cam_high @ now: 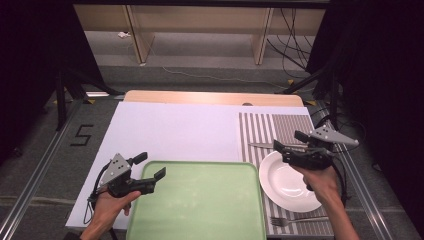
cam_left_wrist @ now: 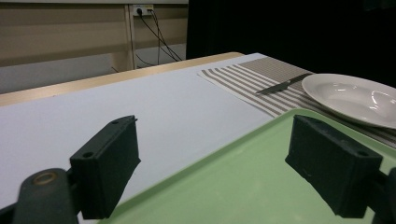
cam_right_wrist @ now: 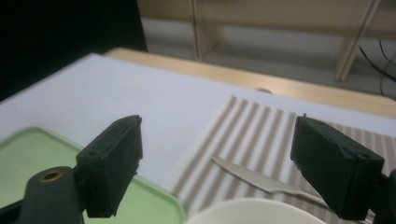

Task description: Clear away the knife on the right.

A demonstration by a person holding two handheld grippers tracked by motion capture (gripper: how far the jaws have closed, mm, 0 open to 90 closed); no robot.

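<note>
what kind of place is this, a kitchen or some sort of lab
Most likely a lab or recording setup, not a kitchen: a table staged with a striped placemat, white plate and green tray, dark curtains at the sides, loose cables on the floor.

The counter [cam_high: 210,97] shows a bare wooden strip along its far edge at twelve o'clock. A white sheet [cam_high: 170,132] lies flat on it, covering most of the top. A green tray [cam_high: 200,200] rests at six o'clock on the sheet. A striped mat [cam_high: 260,127] lies at three o'clock, its left edge beside the tray. On the mat sit a white plate [cam_high: 287,181], a knife [cam_high: 260,145] just beyond the plate, and a fork [cam_high: 295,219] at the mat's near edge.
</note>
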